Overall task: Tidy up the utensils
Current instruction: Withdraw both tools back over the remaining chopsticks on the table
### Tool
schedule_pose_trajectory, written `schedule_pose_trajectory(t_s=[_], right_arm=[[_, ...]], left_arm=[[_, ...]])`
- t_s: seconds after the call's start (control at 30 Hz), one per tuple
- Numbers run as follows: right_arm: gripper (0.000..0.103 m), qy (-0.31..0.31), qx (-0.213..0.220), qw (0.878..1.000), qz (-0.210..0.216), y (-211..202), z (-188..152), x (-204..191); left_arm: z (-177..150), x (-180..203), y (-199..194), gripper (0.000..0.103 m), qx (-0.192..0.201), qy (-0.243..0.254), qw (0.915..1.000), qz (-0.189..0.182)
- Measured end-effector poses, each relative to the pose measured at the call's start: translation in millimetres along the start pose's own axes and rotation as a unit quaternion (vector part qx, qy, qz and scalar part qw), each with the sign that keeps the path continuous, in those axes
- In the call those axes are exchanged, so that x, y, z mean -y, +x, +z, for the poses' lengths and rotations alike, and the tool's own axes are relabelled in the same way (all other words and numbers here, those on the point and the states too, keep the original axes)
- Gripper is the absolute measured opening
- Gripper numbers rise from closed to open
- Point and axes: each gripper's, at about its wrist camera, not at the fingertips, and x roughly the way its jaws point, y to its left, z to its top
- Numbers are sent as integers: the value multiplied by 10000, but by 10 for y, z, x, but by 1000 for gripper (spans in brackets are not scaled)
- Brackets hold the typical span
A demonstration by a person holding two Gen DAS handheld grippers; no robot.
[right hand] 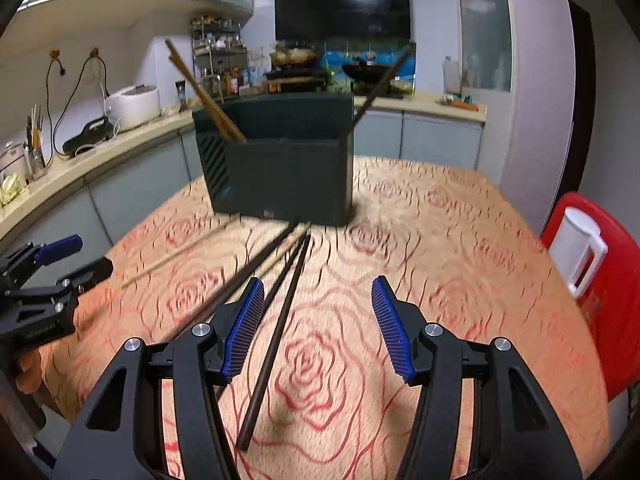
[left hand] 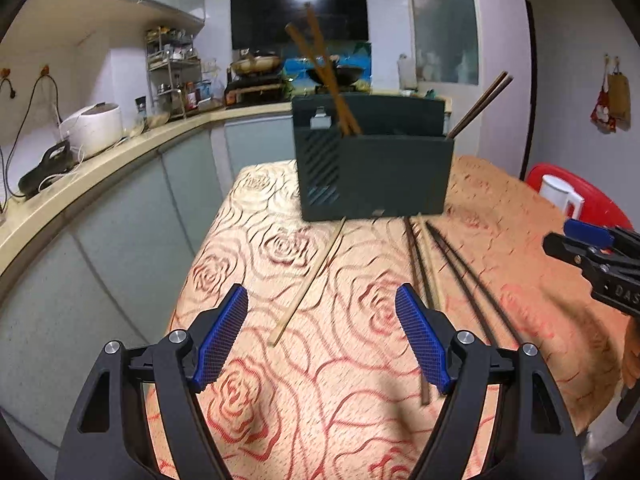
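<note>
A dark green utensil holder stands at the far end of the rose-patterned table. Brown chopsticks lean out of its left compartment, dark ones out of its right. Loose on the cloth lie a pale chopstick and several dark chopsticks. My left gripper hangs open above the cloth, nothing between its blue pads. My right gripper is open too, one dark chopstick running under its left finger.
A kitchen counter with a rice cooker curves along the left; a stove with a wok is behind. A red stool carrying a white jug stands right of the table.
</note>
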Motion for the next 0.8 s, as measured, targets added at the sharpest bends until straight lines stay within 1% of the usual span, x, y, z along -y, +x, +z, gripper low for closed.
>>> schedule_pose_trajectory(t_s=[0.1,0.2,0.5,0.8], right_arm=[[54,23,-147,9999,20,55,-113,-16],[55,-1,-253,9997,34,99,-187,-60],[55,45,-349,9994,48,121,-285,-85],[54,38,-405,9991,72,131,-313,-104]], left_arm=[[-56,-62,42,74,-82,-41,9999,59],[-84,-91,46,74,-77,-72,9999,65],[-186,-95,111,74,-180,-62,9998,81],[-208,-143,149,74,-261,-129,9995,124]])
